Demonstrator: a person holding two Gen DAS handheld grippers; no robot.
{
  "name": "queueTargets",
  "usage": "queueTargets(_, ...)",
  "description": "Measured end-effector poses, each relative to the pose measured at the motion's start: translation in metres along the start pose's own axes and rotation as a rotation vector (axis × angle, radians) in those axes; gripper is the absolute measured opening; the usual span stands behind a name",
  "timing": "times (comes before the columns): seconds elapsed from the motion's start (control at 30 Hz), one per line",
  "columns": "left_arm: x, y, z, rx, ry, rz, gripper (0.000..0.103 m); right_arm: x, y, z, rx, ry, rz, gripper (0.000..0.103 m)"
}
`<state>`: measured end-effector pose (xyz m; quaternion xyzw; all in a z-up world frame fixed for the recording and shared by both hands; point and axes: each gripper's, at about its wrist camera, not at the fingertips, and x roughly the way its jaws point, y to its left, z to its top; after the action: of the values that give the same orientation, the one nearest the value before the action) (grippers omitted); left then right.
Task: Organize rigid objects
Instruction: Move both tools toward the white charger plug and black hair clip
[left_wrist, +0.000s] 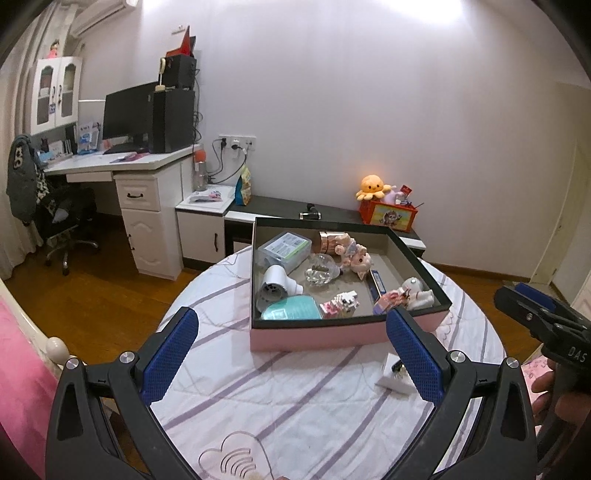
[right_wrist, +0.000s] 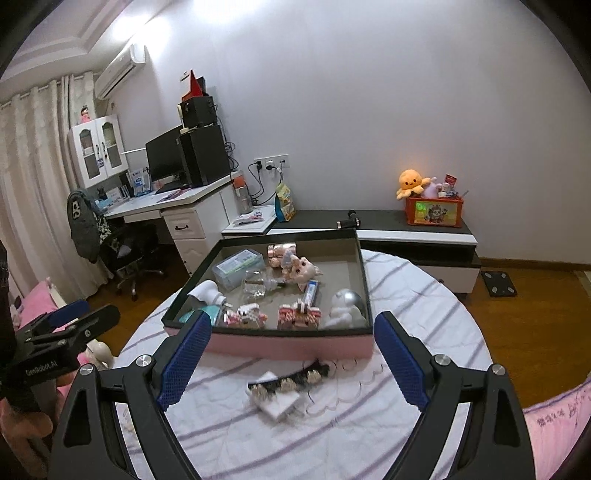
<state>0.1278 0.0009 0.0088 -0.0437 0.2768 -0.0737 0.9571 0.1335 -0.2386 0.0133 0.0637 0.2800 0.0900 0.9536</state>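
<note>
A bed (right_wrist: 369, 435) with a white, purple-striped cover fills the lower frame. On it, center, sits a pink box (right_wrist: 288, 345); just below, a small white card (right_wrist: 279, 402) with a dark hair clip (right_wrist: 291, 380).

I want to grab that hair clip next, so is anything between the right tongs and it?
Nothing visible. The hair clip lies on a white card on the bedspread, straight ahead of the open right tongs.
</note>
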Motion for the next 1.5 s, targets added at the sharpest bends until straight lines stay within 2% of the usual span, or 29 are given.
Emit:
queueTargets(0.3, -0.019, -0.006, -0.015, 0.013, 0.005, 0.008, 0.103, -0.023, -0.008, -0.024, 0.027, 0.009, -0.03, 0.091)
queueTargets(0.9, -0.027, -0.008, -0.03, 0.013, 0.034, 0.011, 0.103, -0.019, -0.009, -0.043, 0.028, 0.065, -0.02, 0.091)
queueTargets(1.2, 0.003, -0.054, -0.053, 0.056, 0.111, -0.025, 0.103, -0.014, -0.032, -0.053, 0.056, 0.095, -0.034, 0.091)
queueTargets(1.5, 0.061, -0.103, -0.076, 0.121, 0.229, -0.036, 0.103, -0.003, -0.071, -0.062, 0.114, 0.125, -0.046, 0.091)
